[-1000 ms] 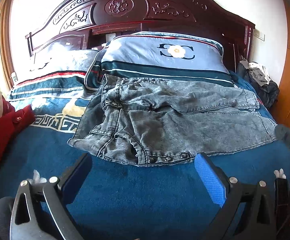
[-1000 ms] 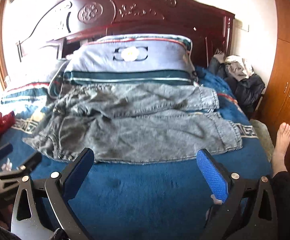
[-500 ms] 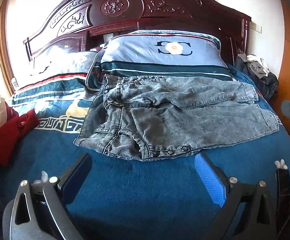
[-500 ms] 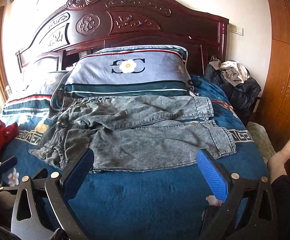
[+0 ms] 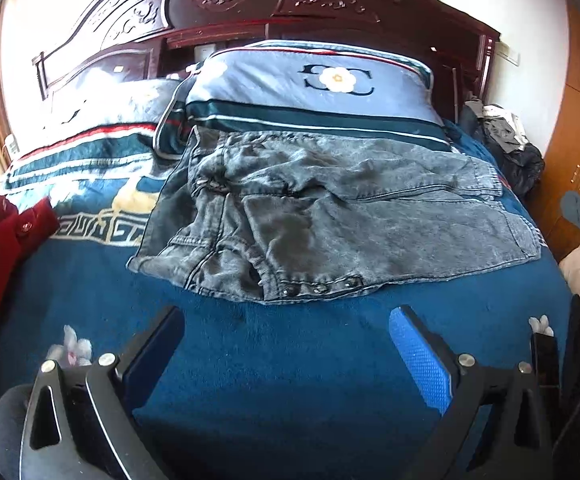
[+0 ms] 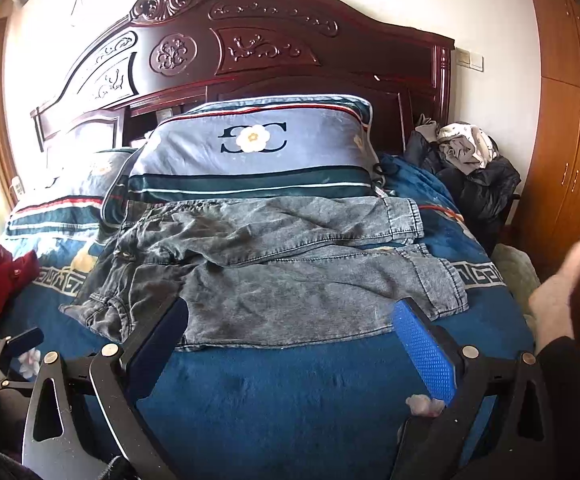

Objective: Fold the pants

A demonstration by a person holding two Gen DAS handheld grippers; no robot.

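Grey denim pants (image 5: 330, 216) lie spread across the blue bed cover, waistband to the left and both legs running right, the far leg lapping the pillow's foot. In the right wrist view the pants (image 6: 290, 280) show the same way. My left gripper (image 5: 286, 344) hangs open above the bare cover, short of the waistband's snap buttons, holding nothing. My right gripper (image 6: 290, 340) is open too, its fingertips level with the near leg's front hem, empty. The left gripper's finger (image 6: 18, 340) shows at the left edge of the right wrist view.
A carved dark headboard (image 6: 250, 52) backs the bed, with two blue pillows (image 5: 314, 88) under it. A red garment (image 5: 6, 248) lies at the left edge. A pile of dark clothes (image 6: 478, 172) sits at the right by a wooden wardrobe (image 6: 570, 160). A person's foot (image 6: 558, 296) rises at the right.
Both grippers have risen and drawn back a little, so the pants sit lower and farther in view. The foot on the right has lifted. The pants have not moved.
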